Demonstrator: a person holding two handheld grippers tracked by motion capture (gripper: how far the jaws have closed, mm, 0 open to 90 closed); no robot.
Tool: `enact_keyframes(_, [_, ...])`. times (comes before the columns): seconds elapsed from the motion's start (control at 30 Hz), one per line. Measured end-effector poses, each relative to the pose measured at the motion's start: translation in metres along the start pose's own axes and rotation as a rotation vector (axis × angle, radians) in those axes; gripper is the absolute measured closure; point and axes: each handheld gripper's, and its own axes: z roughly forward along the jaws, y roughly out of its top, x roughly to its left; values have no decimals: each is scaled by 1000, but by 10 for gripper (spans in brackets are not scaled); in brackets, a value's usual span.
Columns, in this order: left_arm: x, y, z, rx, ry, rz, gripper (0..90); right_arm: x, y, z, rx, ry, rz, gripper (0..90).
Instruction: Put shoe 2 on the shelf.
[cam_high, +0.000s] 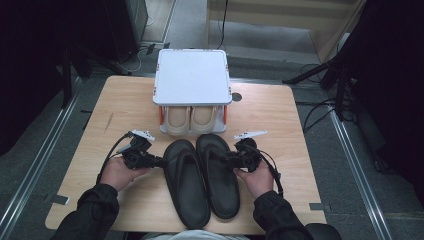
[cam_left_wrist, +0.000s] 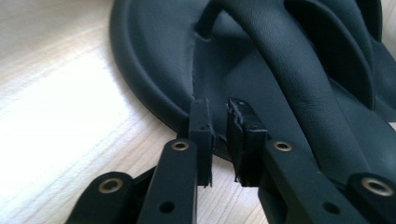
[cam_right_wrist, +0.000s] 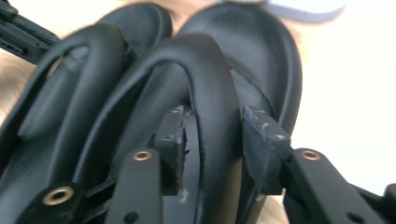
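Note:
Two black thong sandals lie side by side on the wooden table (cam_high: 280, 120), toes toward the rack. My left gripper (cam_high: 159, 161) is at the outer rim of the left sandal (cam_high: 186, 185). In the left gripper view its jaws stand a narrow gap apart at that rim (cam_left_wrist: 159, 93), which looks pinched between them, beside the strap (cam_left_wrist: 289, 70). My right gripper (cam_high: 226, 159) reaches over the right sandal (cam_high: 220, 180). In the right gripper view its jaws close around that sandal's strap (cam_right_wrist: 212, 121); the left sandal (cam_right_wrist: 56, 84) lies behind.
A small rack with a white top (cam_high: 192, 75) stands at the table's far middle, with a pair of beige shoes (cam_high: 191, 120) on its lower level just beyond the sandals' toes. Bare wood lies to either side. Dark stands and cables surround the table.

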Motion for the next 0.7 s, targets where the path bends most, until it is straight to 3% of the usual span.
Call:
enact_keyframes(0.13, [1,1,-11,-49,-14,-21,749,1,2,-6,-41,-3,-21,590])
enact_keyframes(0.2, [0,1,-17,-65,-6,1,722,1,3,-11,-62,0,-22,580])
enact_keyframes(0.3, [-2,1,-22,-88,-7,-4,671,1,5,-18,-88,8,-23,576])
enact_keyframes(0.7, [4,-4,-37,-105,20,-30,541,28,-3,-33,-127,45,-71,573])
